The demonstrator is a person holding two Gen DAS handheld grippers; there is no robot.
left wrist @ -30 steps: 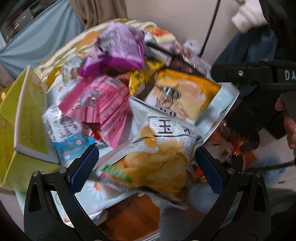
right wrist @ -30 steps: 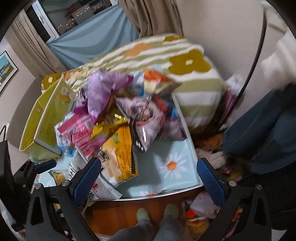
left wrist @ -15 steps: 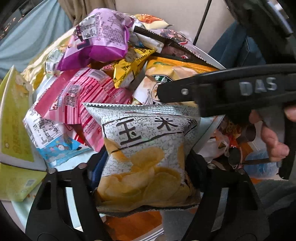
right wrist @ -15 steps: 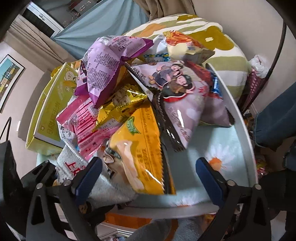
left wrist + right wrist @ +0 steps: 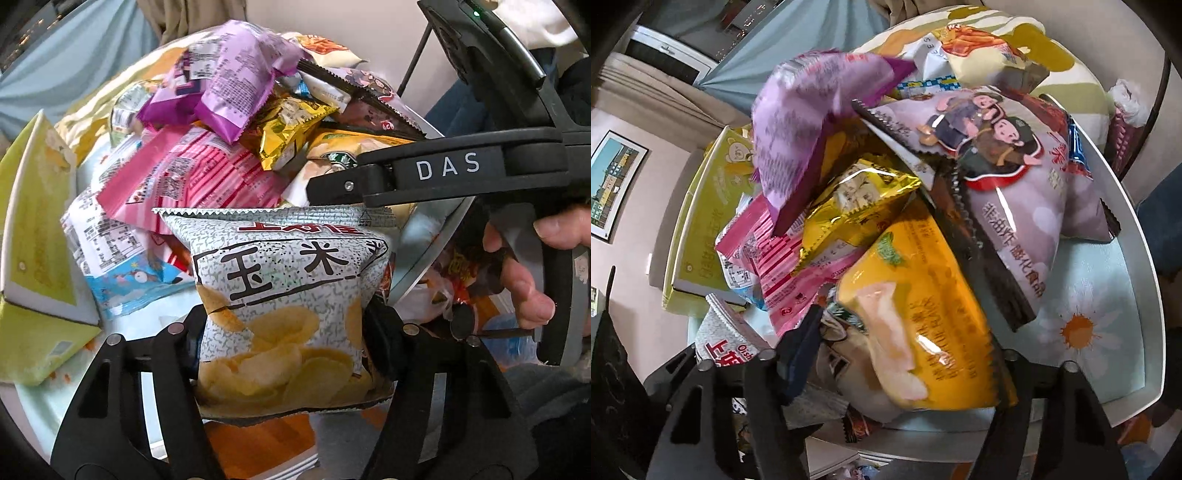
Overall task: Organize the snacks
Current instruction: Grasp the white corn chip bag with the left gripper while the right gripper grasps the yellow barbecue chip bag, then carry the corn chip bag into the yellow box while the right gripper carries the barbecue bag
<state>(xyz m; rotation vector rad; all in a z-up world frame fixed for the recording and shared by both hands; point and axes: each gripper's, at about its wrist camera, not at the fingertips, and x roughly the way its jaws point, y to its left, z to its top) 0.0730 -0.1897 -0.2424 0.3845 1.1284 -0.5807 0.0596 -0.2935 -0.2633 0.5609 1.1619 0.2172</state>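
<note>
A pile of snack bags lies on a round table with a daisy cloth (image 5: 1108, 295). My left gripper (image 5: 291, 332) is shut on a grey corn chip bag (image 5: 291, 295) at the pile's near edge. My right gripper (image 5: 905, 362) is shut on an orange-yellow chip bag (image 5: 923, 325). The right gripper's body (image 5: 443, 173) crosses the left wrist view above the grey bag. A purple bag (image 5: 229, 81), a gold bag (image 5: 857, 206), a pink bag (image 5: 192, 177) and a lilac cartoon bag (image 5: 1008, 177) are heaped behind.
A yellow-green box (image 5: 33, 258) stands at the table's left edge. A striped floral cushion (image 5: 1063, 62) lies behind the pile. More packets and a plastic bag (image 5: 436, 295) lie on the floor to the right. The table's rim (image 5: 1141, 258) curves on the right.
Both grippers moved in toward the pile. The left one closed on the grey corn chip bag and the right one closed on the orange-yellow bag.
</note>
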